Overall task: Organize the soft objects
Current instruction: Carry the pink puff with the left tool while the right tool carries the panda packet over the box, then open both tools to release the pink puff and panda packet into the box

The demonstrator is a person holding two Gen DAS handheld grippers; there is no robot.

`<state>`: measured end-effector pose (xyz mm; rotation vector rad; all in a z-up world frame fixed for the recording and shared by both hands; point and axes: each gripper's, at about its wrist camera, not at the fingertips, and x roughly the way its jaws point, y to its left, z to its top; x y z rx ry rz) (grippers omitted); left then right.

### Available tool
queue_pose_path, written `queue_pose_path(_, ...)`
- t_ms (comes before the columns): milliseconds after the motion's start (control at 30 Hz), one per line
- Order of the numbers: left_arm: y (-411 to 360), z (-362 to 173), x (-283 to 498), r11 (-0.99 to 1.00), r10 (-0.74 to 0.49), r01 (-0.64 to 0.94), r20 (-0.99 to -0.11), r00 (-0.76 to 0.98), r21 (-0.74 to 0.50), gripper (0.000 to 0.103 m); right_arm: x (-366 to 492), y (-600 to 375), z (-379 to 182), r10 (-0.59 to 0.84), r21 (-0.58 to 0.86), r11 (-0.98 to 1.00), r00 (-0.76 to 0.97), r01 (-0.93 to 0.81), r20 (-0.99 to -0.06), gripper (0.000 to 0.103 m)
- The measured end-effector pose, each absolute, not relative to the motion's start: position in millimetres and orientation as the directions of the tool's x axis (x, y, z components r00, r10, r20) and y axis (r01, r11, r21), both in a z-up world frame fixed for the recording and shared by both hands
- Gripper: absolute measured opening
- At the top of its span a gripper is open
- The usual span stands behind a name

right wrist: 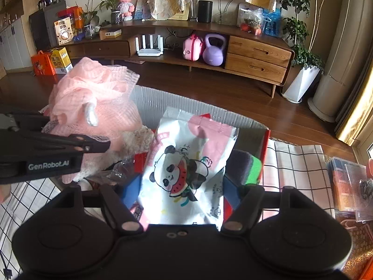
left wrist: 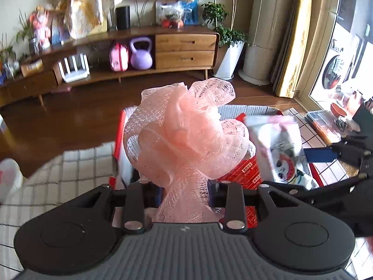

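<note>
My left gripper (left wrist: 184, 186) is shut on a pink mesh bath pouf (left wrist: 186, 130) and holds it over an open cardboard box (left wrist: 254, 110) with red flaps. The pouf also shows at the left of the right wrist view (right wrist: 93, 102), with the left gripper (right wrist: 93, 144) beside it. My right gripper (right wrist: 181, 200) is shut on a white and pink soft pack printed with a panda and watermelon (right wrist: 186, 163), held over the same box (right wrist: 163, 100). That pack shows in the left wrist view (left wrist: 277, 144). A dark sponge with a green side (right wrist: 247, 165) lies in the box.
The box stands on a white checked cloth (right wrist: 296, 161). Plastic cases (right wrist: 345, 186) lie at the right. A fluffy white item (right wrist: 139, 140) sits in the box under the pouf. Beyond are a wooden floor and a long wooden TV cabinet (right wrist: 256, 56).
</note>
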<state>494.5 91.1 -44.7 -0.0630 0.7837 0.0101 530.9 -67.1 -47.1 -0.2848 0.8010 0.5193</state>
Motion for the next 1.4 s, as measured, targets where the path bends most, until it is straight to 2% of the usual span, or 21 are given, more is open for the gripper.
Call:
queue_pose_path(533,99,-89,517,0.995,-0.051,-0.033,-0.776,0.629,-0.092,0.033,533,-57,-71,0.303,-0.081,0.843,0.594,-0.531,-0.745,0.073)
queue_pose_path(633,100,-86,515,0.994,-0.055,-0.035,-0.77,0.636,-0.1,0.039,531,-60,-67,0.309,-0.079,0.842,0.598,-0.533,-0.74,0.077)
queue_pose_path(700,101,-82,513,0.995,-0.047,-0.041,-0.761,0.647,-0.095,0.054,528,-62,-61,0.316,-0.079,0.843,0.609,-0.532,-0.728,0.079)
queue_pose_path(767,101,-77,509,0.995,-0.03,-0.053,-0.754,0.657,-0.086,0.064,525,-66,-56,0.32,-0.081,0.843,0.617,-0.531,-0.719,0.082)
queue_pose_path(867,100,-67,503,0.996,-0.027,-0.042,-0.737,0.675,-0.075,0.071,520,-73,-47,0.333,-0.072,0.844,0.625,-0.531,-0.706,0.086)
queue_pose_path(1033,95,-50,491,0.998,-0.035,-0.019,-0.72,0.693,-0.067,0.075,507,-85,-32,0.361,-0.06,0.838,0.634,-0.542,-0.684,0.09)
queue_pose_path(1400,87,-11,448,0.998,-0.048,0.0,-0.685,0.727,-0.07,0.076,471,-118,5,0.422,-0.004,0.834,0.643,-0.552,-0.639,0.097)
